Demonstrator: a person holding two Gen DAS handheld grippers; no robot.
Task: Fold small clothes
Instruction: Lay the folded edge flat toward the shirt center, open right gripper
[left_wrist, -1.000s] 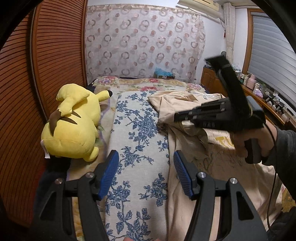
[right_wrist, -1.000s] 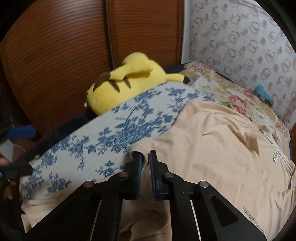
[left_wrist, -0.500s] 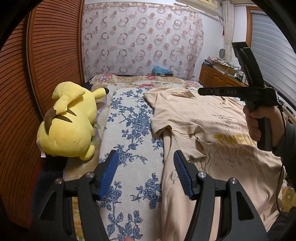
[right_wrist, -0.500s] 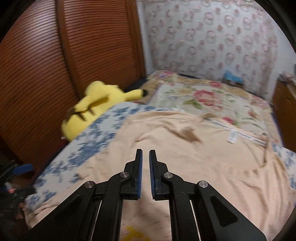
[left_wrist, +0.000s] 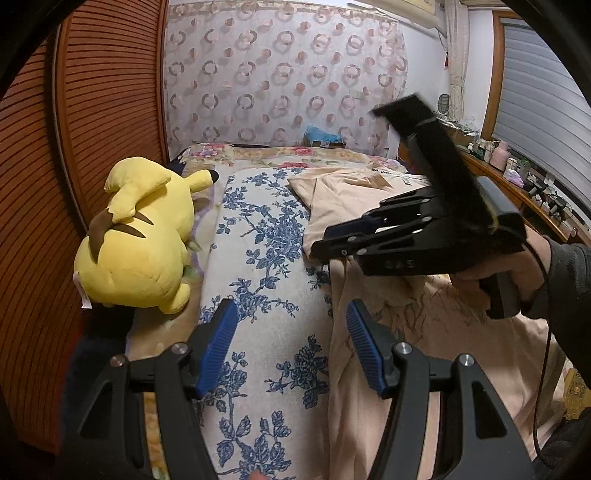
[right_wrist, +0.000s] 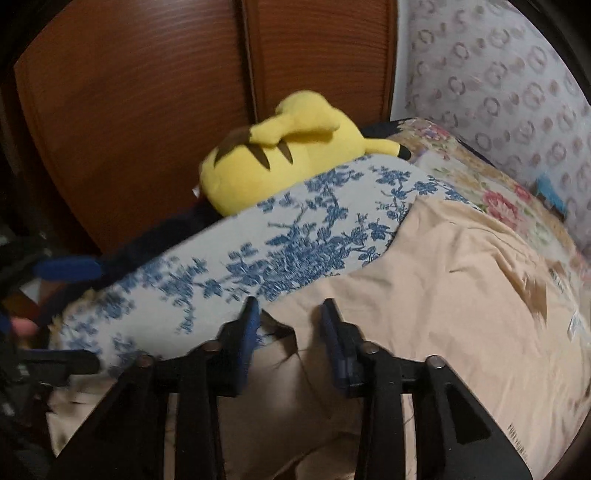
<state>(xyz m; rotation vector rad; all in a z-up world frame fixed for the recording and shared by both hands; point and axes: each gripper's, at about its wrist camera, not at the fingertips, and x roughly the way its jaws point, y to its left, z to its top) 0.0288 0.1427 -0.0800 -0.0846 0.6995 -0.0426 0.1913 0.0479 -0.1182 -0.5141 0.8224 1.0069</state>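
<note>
1. A bedroom: a bed (left_wrist: 258, 280) fills the middle, covered by a white spread with blue flowers, a floral quilt (left_wrist: 295, 155) at its far end, and a curtain (left_wrist: 280, 74) printed with rings behind that.
2. The shirt (left_wrist: 436, 332) – beige, with faint line art and lettering – lies spread on the right half of the bed, its left edge over the blue-flowered cover; a sleeve is bunched near the middle of that edge.
3. The right gripper (right_wrist: 290, 325) points down at that sleeve area. Its jaws are opening, with shirt cloth showing in the gap between them; the pads do not press on it.
4. The left gripper (left_wrist: 291, 347) hangs over the bed's near end, jaws spread wide with nothing between them – only the flowered cover below.
5. A hand (left_wrist: 517, 266) in a dark sleeve holds the right tool's grip.
6. A yellow plush (left_wrist: 136, 240) lies on the bed's left edge, against slatted wooden doors (left_wrist: 92, 110).
7. On the right, a window blind (left_wrist: 546, 110) hangs above a wooden ledge (left_wrist: 517, 188) crowded with small items.
</note>
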